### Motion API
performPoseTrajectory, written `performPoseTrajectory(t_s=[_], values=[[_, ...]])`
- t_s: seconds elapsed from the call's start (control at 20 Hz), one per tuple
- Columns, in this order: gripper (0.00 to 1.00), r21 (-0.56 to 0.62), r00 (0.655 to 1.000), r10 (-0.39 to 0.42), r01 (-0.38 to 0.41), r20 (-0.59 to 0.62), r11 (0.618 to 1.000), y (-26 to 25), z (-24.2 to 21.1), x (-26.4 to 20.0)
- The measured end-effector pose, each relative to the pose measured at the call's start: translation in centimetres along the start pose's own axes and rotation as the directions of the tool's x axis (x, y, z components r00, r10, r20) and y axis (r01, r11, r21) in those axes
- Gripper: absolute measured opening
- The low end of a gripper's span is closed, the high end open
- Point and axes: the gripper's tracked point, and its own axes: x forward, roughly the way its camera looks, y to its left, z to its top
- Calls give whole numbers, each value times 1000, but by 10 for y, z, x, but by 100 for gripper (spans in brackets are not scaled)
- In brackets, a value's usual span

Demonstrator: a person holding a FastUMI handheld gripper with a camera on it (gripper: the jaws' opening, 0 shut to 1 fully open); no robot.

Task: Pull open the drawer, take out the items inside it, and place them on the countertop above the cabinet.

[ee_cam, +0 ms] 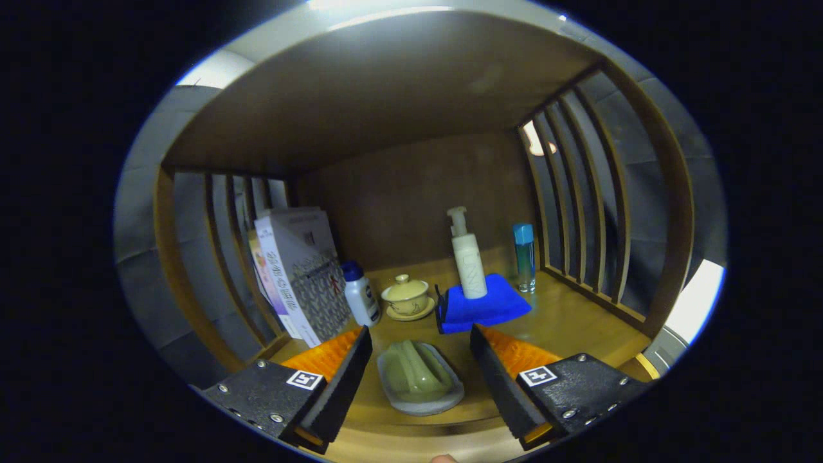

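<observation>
Jaws of the gripper (419,337) stand apart (gripping nothing) around a soap dish (419,378) on the wooden countertop (578,321).

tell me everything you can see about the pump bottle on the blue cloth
The pump bottle is a slim, off-white cylinder, plastic by the look of it, with a narrower neck and a pump head whose spout points left. It stands upright on the folded blue cloth, near that cloth's back edge, on the wooden shelf. Nothing else touches it. It sits well beyond the open gripper, whose fingers flank a pale dish instead. Faint markings on its front are too small to make out.
</observation>
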Motion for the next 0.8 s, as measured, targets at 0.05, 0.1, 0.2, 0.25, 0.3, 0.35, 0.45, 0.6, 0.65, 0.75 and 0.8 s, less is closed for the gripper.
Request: performPoseTrajectory(t_s=[0.05, 0.1, 0.2, 0.25, 0.3, 0.35, 0.45, 0.6, 0.65, 0.75, 0.8], values=[[95, -8, 1000, 12, -12, 14, 1000, 2, 1, -10], [95, -24, 999, 21, -21, 25, 999, 4, 1, -21], [95, -56, 999, 12, -10, 47, 998, 2, 0, -42], [95, -62, 998, 13, -10, 57, 998, 4, -2, -52], [95, -65, 997, 21, -16, 73, 998, 7, -3, -62], [95, -74, 995, 30, -24, 92, 997, 10, -4, -73], [95, -98, 993, 30, -19, 115, 995, 12, -10, -95], [95, -101, 991, 24, -10, 132, 995, 16, -19, -120], [95, -94, 989, 19, -5, 148, 996, 16, -21, -128], [95, -93, 984, 10, 7, 178, 996, 13, -25, -143], [95, -98, 982, 5, 14, 191, 995, 11, -28, -151]])
